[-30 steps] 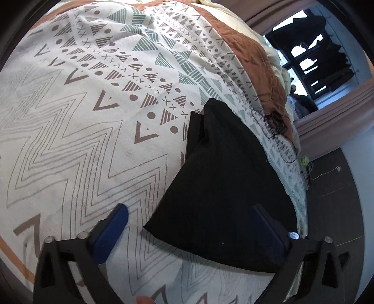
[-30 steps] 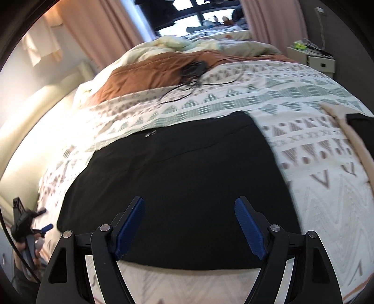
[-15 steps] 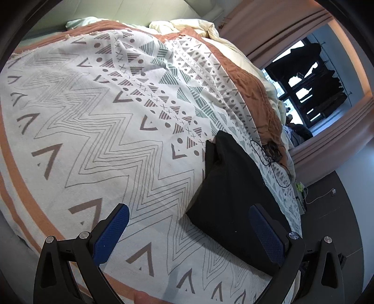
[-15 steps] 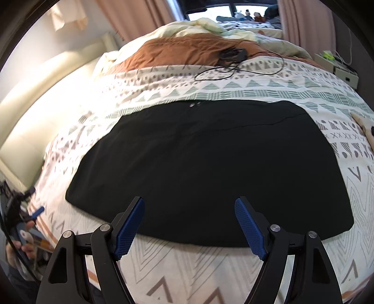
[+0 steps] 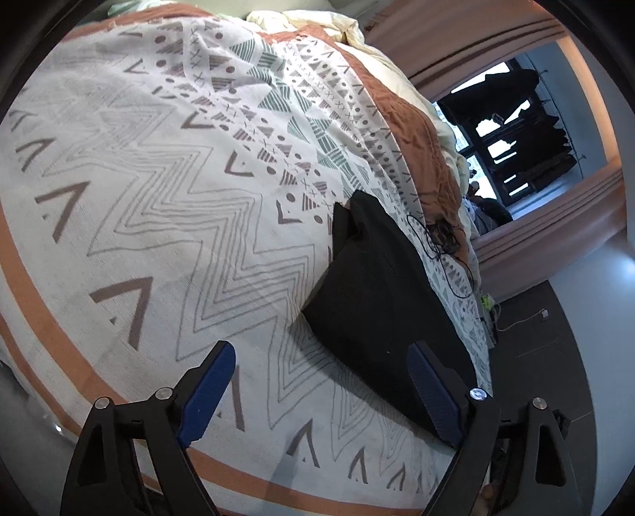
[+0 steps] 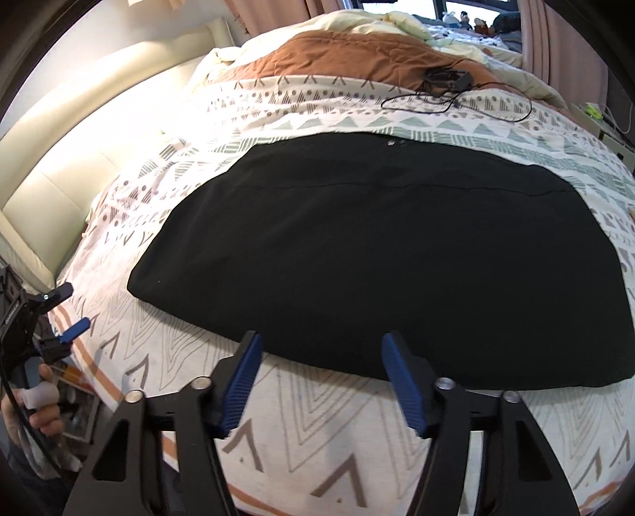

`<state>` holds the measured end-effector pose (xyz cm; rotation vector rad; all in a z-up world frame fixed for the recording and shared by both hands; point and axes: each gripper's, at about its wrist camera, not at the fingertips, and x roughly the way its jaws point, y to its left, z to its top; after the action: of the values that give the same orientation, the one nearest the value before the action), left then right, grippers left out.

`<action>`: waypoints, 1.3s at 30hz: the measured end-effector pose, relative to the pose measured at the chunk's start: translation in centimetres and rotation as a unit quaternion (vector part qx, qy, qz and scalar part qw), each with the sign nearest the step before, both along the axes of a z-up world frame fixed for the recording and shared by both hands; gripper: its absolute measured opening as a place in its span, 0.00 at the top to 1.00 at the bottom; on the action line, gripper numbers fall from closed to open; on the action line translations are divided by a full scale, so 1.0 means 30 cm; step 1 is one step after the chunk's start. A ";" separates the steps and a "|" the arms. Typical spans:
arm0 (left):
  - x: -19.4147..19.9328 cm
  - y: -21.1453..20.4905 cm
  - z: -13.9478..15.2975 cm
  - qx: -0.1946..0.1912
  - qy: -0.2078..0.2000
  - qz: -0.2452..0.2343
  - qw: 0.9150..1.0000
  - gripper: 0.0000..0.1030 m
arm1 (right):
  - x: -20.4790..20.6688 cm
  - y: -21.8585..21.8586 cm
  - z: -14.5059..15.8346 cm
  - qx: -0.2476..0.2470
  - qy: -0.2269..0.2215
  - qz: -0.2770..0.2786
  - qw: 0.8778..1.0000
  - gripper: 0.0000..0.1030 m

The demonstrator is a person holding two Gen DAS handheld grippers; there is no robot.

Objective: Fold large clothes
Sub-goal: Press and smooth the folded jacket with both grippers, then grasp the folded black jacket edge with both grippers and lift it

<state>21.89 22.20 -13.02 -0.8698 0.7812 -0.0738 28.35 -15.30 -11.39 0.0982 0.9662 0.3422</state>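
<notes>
Now, both grippers hover with jaws apart over the folded black garment (image 6: 377, 246) on the bed (image 5: 158, 198).
Right gripper (image 6: 321, 381) should pinch the near hem at 12 o'clock; left gripper (image 5: 321, 389) the corner at 1 o'clock, lifting evenly.

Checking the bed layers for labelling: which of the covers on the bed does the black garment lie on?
The patterned cover, white with grey zigzags and triangles. The plain rust blanket and cream duvet lie farther back, beyond the garment.
</notes>
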 end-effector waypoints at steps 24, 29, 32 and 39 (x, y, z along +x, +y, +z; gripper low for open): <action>0.258 -0.102 -0.166 -0.061 0.055 -0.025 0.996 0.36 | 0.204 0.042 -0.185 -0.007 0.085 -0.013 0.996 0.84; 0.302 -0.109 -0.192 -0.072 0.061 -0.025 0.995 0.48 | 0.264 0.054 -0.202 -0.022 0.088 -0.020 0.996 0.88; 0.325 -0.111 -0.191 -0.069 0.062 -0.012 0.996 0.49 | 0.304 0.052 -0.199 -0.027 0.087 -0.027 0.995 0.88; 0.357 -0.142 -0.188 -0.046 0.070 0.025 0.996 0.49 | 0.393 0.023 -0.196 -0.019 0.084 -0.053 0.995 0.88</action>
<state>32.60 17.93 -18.65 -0.9880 0.8925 -0.0048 40.13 -14.60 -17.27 0.1448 1.1281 0.2194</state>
